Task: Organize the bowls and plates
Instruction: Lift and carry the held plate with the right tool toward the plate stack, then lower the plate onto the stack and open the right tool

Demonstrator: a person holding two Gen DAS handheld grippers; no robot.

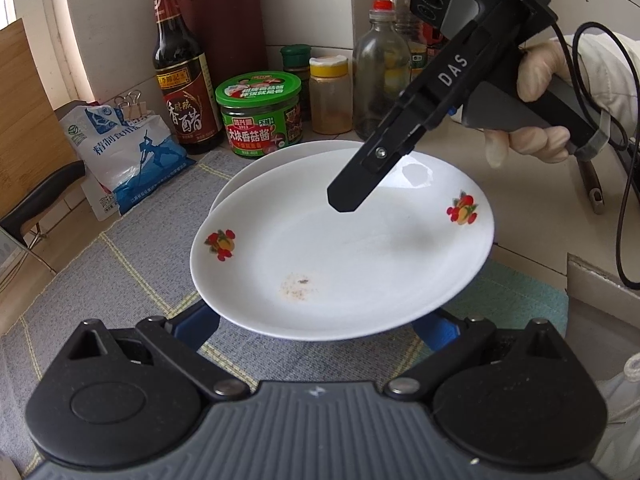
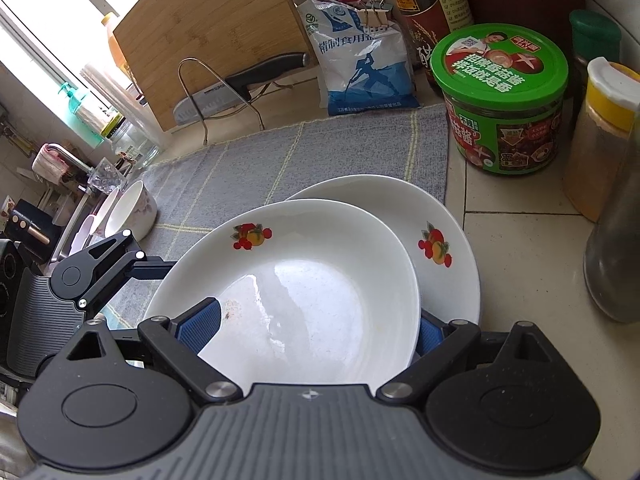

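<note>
The top white round plate with red fruit pictures (image 1: 344,248) sits over a second white plate (image 2: 440,224) on the grey checked cloth (image 1: 120,264) on the surface. The right tongs (image 2: 316,328) are spread wide, one blue pad on each side of the top plate. The left tongs (image 1: 316,328) are spread too, their blue pads under the plate's near rim. A green-lidded jar (image 1: 260,120) stands behind.
</note>
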